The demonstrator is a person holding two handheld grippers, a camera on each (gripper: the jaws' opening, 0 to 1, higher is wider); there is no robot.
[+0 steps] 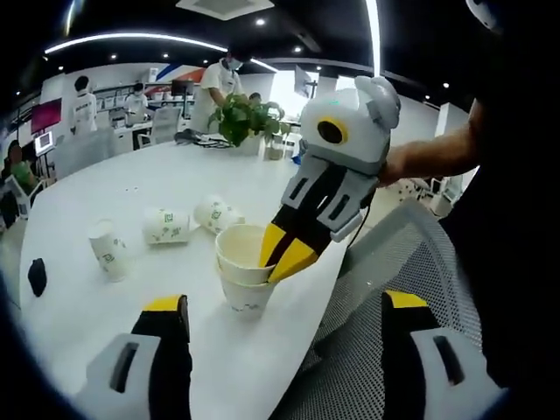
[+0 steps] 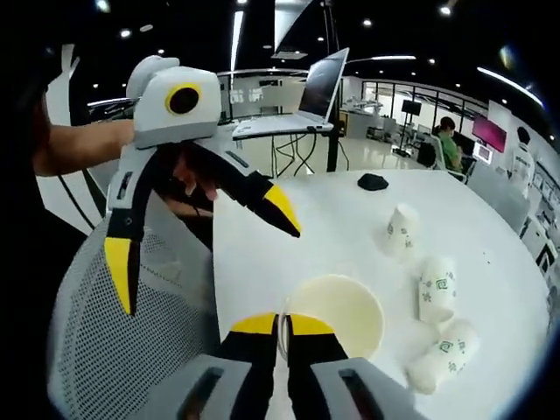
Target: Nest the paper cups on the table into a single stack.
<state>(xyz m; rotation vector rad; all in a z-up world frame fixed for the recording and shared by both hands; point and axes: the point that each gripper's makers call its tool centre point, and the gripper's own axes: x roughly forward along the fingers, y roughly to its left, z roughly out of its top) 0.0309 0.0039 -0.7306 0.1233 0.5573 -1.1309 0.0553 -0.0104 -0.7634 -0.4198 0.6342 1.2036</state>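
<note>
Two white paper cups sit nested in an upright stack (image 1: 243,269) near the table's edge. My right gripper (image 1: 282,255) is shut on the top cup's rim, one jaw inside and one outside; in the right gripper view the gripper (image 2: 284,325) pinches the rim of that open cup (image 2: 343,313). My left gripper (image 1: 284,302) is wide open and holds nothing, just short of the stack; it hangs open above the chair (image 2: 201,241). Three loose cups lie farther off: one standing mouth-down (image 1: 107,249) (image 2: 401,229) and two on their sides (image 1: 166,226) (image 1: 217,213) (image 2: 437,289) (image 2: 442,354).
The white table (image 1: 131,188) ends close to the stack, with a grey mesh chair (image 1: 376,289) (image 2: 122,332) beside it. A small black object (image 1: 37,276) (image 2: 373,181) lies on the table. A potted plant (image 1: 245,118) and a laptop (image 2: 319,87) stand at the far side. People stand behind.
</note>
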